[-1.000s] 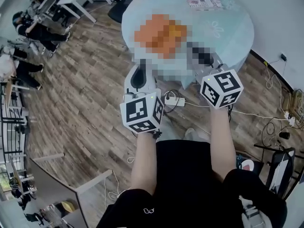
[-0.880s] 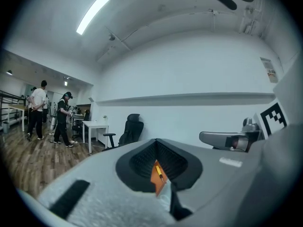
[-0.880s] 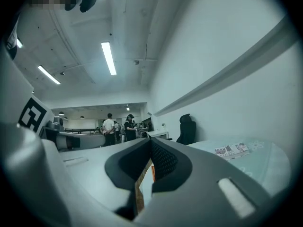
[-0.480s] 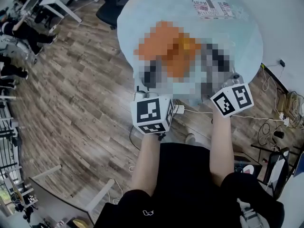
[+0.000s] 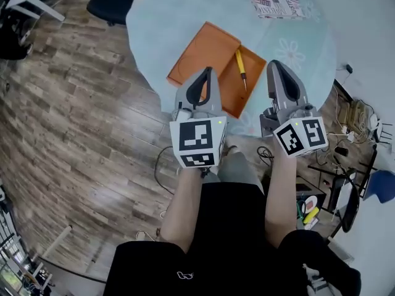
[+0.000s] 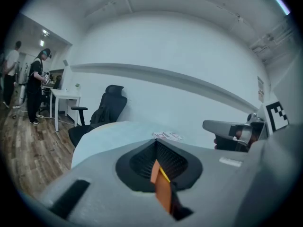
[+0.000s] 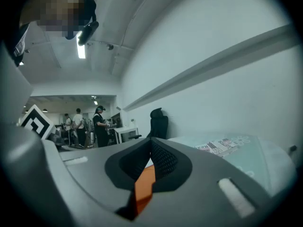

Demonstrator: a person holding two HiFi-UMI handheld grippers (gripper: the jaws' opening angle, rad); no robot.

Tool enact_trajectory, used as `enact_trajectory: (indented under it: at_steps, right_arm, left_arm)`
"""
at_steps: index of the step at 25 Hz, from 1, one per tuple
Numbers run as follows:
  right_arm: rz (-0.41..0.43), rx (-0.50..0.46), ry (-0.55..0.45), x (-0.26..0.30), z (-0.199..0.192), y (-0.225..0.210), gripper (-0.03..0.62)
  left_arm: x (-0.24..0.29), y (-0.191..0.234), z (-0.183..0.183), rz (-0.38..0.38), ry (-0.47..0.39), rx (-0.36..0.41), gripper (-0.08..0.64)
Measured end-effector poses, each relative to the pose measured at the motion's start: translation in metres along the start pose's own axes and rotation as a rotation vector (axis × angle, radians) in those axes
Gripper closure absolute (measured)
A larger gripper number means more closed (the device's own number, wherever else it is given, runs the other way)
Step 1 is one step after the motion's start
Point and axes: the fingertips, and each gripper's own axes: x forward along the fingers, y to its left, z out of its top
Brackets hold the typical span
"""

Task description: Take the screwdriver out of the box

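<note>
An orange box [image 5: 203, 51] lies opened flat on the round table [image 5: 179, 14], near its front edge. A yellow-handled screwdriver [image 5: 240, 66] rests on the box's right part, pointing toward me. My left gripper [image 5: 208, 73] is shut and empty, its tip over the box's near side, left of the screwdriver. My right gripper [image 5: 275, 65] is shut and empty just right of the box. In the left gripper view, the left gripper [image 6: 156, 143] shows orange box [image 6: 164, 195] through the slit below its tips. The right gripper [image 7: 150, 141] does likewise with the orange box [image 7: 143, 186].
A printed booklet [image 5: 273, 2] lies at the table's far side. A black office chair [image 5: 111, 2] stands beyond the table at the left. Cables [image 5: 336, 150] lie on the wooden floor at the right. People [image 6: 37, 86] stand far off by a desk.
Both grippers have come forward and a little down, from over the floor to the table's near edge. Their tips now reach the orange box.
</note>
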Motion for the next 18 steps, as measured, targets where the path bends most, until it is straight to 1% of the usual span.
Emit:
enact_trajectory:
  at_steps: [2,3,8,11,12,14,15,18]
  right_arm:
    - [-0.036,0.015,0.081,0.008,-0.016,-0.019,0.583]
    - [-0.038,0.018,0.128,0.014,-0.022,-0.026,0.583]
    - [0.025,-0.027,0.351,0.039,-0.054,-0.040,0.583]
    - [0.066,-0.043,0.512,0.049,-0.091,-0.051,0.581]
    - [0.090,-0.034,0.576,0.054,-0.105,-0.053,0.569]
    - [0.137,-0.020,0.692,0.063,-0.132,-0.053,0.493]
    - [0.145,-0.032,0.737,0.068,-0.143,-0.055,0.480]
    - [0.130,-0.100,0.864,0.080,-0.175,-0.064,0.480]
  left_arm:
    - [0.012,-0.002,-0.005,-0.017,0.020,-0.003,0.558]
    - [0.018,-0.003,-0.005,-0.019,0.021,-0.001,0.558]
    - [0.036,-0.008,0.003,-0.003,0.018,-0.005,0.558]
    - [0.043,-0.016,0.002,-0.006,0.024,-0.007,0.558]
    - [0.045,-0.016,0.001,-0.002,0.028,-0.009,0.558]
    - [0.048,-0.013,-0.004,0.012,0.035,-0.020,0.558]
    - [0.048,-0.010,-0.006,0.021,0.038,-0.026,0.558]
    - [0.045,0.001,-0.012,0.053,0.042,-0.042,0.557]
